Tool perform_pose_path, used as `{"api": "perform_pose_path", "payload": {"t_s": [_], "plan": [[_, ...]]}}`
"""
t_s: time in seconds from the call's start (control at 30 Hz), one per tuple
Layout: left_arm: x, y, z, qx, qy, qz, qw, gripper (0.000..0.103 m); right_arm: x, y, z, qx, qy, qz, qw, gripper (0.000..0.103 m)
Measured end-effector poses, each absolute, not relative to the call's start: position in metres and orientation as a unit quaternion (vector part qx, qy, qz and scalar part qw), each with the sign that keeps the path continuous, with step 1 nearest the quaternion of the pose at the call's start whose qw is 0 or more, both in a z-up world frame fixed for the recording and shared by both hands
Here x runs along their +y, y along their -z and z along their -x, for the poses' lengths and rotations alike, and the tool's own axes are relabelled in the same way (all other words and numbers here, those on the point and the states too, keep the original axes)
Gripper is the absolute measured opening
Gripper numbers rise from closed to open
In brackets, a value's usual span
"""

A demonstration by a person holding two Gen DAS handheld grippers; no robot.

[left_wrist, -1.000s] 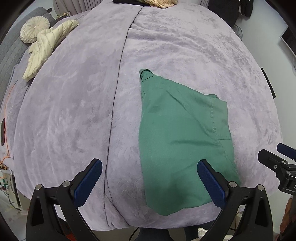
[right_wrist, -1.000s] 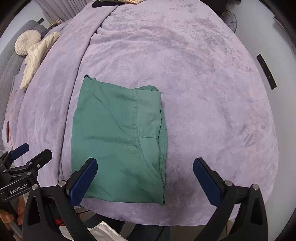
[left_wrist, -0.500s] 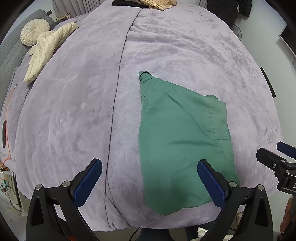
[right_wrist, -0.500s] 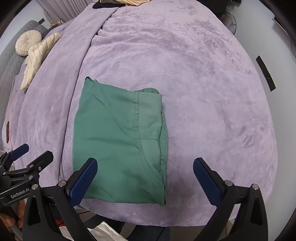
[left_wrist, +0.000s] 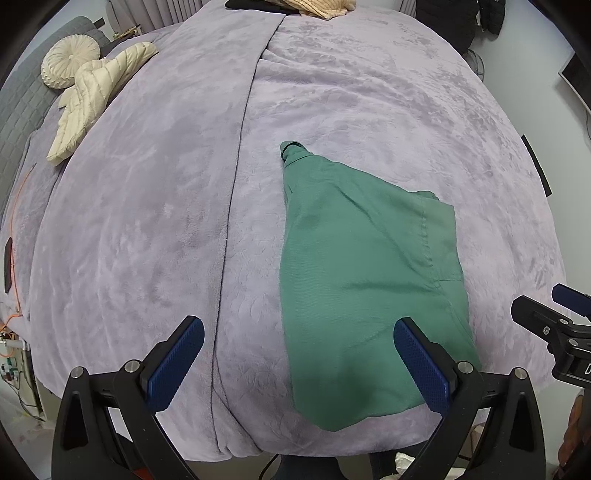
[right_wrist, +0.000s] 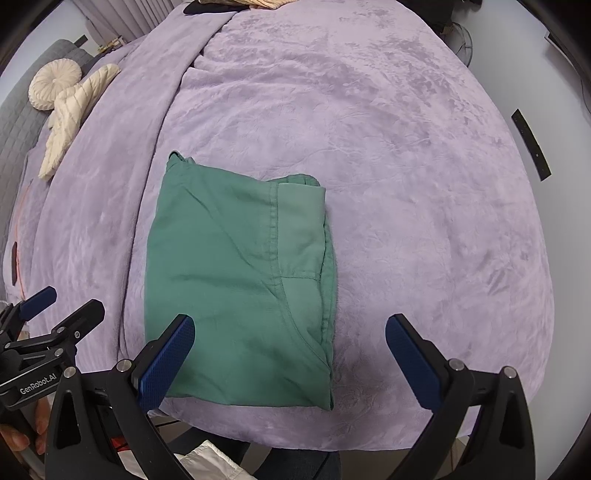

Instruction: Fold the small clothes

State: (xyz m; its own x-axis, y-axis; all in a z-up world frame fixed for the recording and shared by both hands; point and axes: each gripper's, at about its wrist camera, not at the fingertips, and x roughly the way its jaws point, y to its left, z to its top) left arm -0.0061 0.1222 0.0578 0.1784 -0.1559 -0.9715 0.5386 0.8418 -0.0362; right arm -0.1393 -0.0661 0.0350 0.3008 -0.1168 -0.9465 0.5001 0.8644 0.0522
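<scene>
**One folded green garment near the bed's front edge, both grippers spread wide**

One green garment (right_wrist: 240,288) is seen, folded into a rough rectangle and laid flat on the lavender blanket (right_wrist: 406,184) covering the bed. Its near edge lies close to the front edge of the bed, and a small bunched corner (left_wrist: 291,147) points toward the far side. A lighter hemmed panel runs along its right side.

Further items are counted as follows: one cream round cushion (left_wrist: 70,61) and one cream quilted piece (left_wrist: 92,96) at the far left corner of the bed, just beside each other; one tan knitted item (left_wrist: 321,7) at the far edge; one long fold line (left_wrist: 236,184) in the blanket, running from far edge to front edge left of the garment.

Two grippers are counted. The left gripper (left_wrist: 299,358) is held with its fingers spread wide; nothing is gripped, and the right blue pad (left_wrist: 421,362) is seen over the garment's near right part, though contact cannot be told. The right gripper (right_wrist: 291,354) is likewise spread wide and holds nothing; its left pad (right_wrist: 166,362) is seen over the garment's near left corner, its other pad over bare blanket
</scene>
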Motion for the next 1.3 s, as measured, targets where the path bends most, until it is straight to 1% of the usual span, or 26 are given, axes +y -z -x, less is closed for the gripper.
{"api": "perform_pose_path", "payload": {"t_s": [1.3], "plan": [[0.1218,-0.0479,0.0003,0.609,0.229,-0.163,0.742,0.103,-0.0652,-0.0287,0.1320,0.565,0.194,-0.171,0.783,0.103]]}}
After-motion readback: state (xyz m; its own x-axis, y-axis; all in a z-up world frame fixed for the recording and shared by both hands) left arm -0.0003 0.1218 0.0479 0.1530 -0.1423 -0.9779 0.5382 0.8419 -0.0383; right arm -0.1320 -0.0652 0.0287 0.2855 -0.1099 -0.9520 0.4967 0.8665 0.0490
